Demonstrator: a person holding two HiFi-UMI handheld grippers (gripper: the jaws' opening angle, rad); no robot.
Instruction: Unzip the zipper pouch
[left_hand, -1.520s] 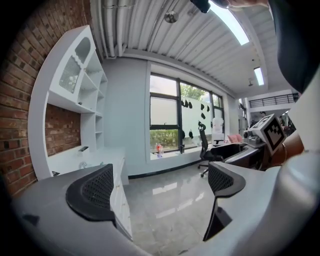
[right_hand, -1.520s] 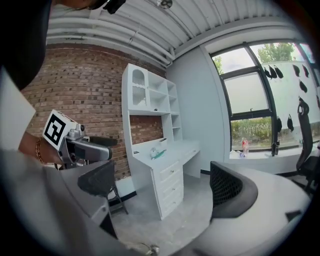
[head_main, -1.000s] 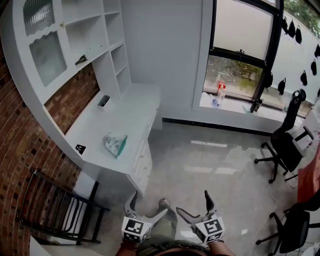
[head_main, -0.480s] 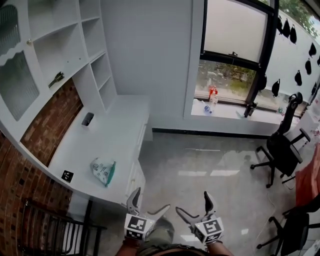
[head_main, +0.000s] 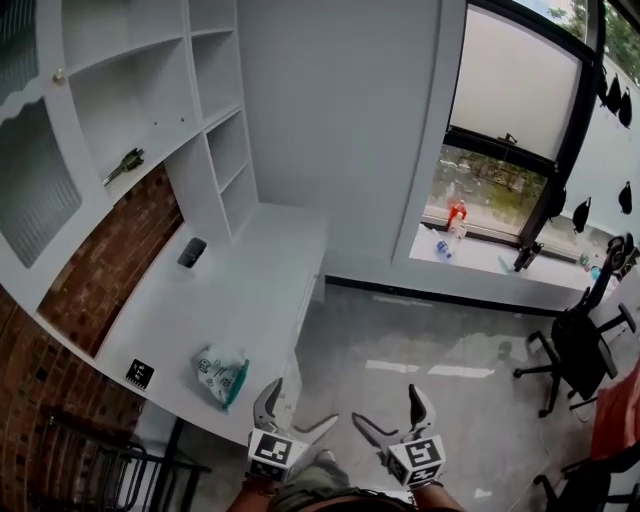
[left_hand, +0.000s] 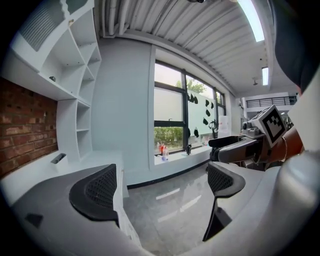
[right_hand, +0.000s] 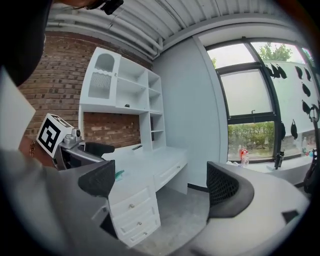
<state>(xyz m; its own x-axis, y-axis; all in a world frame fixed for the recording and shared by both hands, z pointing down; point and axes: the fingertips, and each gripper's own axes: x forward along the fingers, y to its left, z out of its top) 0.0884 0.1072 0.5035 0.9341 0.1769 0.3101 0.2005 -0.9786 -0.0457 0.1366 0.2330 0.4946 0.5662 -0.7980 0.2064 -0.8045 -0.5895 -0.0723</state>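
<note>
W/ left tool (head_main: 298, 408) & right tool (head_main: 388, 408) both wide open, empty, I'd step to the worktop (head_main: 240, 290), pin pouch (head_main: 222, 375) w/ left, unzip w/ right.

A white desk (head_main: 250, 290) with drawers (right_hand: 131, 212) runs along a brick wall (head_main: 105, 255), white shelves (head_main: 150, 90) above it; glossy grey floor (head_main: 470, 390); a dark-framed window (head_main: 510, 110) gives daylight; a black office chair (head_main: 585, 345) stands at right; a ceiling strip light (left_hand: 252, 19) glows.

Desk (head_main: 250, 290): smooth matt white. Floor (head_main: 430, 340): glossy grey, v. reflective. Brick wall (head_main: 100, 260): rough, red. Left gripper (left_hand: 160, 189) pads (left_hand: 97, 192): matt black, mesh-textured.
</note>
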